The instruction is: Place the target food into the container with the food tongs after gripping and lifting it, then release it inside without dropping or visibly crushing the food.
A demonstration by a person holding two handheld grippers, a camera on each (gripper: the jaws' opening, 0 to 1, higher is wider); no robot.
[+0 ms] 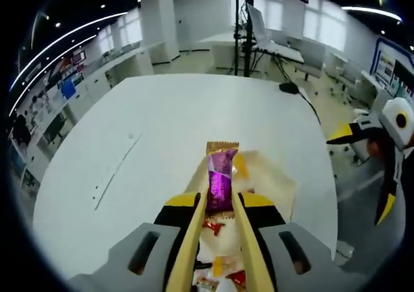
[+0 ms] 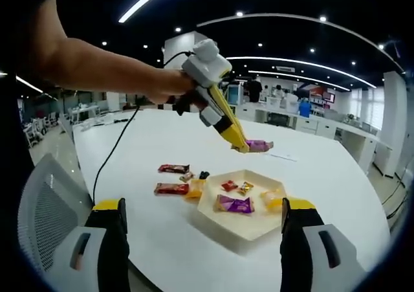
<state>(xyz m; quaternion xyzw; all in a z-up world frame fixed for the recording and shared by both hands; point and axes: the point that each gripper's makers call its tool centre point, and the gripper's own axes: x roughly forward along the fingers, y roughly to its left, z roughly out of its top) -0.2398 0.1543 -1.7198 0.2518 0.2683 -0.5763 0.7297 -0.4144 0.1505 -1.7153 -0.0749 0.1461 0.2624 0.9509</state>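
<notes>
Left gripper (image 1: 220, 198): yellow tongs closed on a purple-wrapped candy (image 1: 220, 179), held above a cream hexagonal container (image 1: 275, 182) of wrapped sweets on the white surface (image 1: 162, 130).

The tray (image 2: 240, 222) sits on the surface (image 2: 336, 175), wrapped candies (image 2: 235, 204) inside it, more candy bars (image 2: 173, 179) beside its left edge; the held candy (image 2: 257, 146) hangs above.

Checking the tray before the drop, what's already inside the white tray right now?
The white tray holds a purple packet, a red candy, a gold candy and a yellow piece.
</notes>
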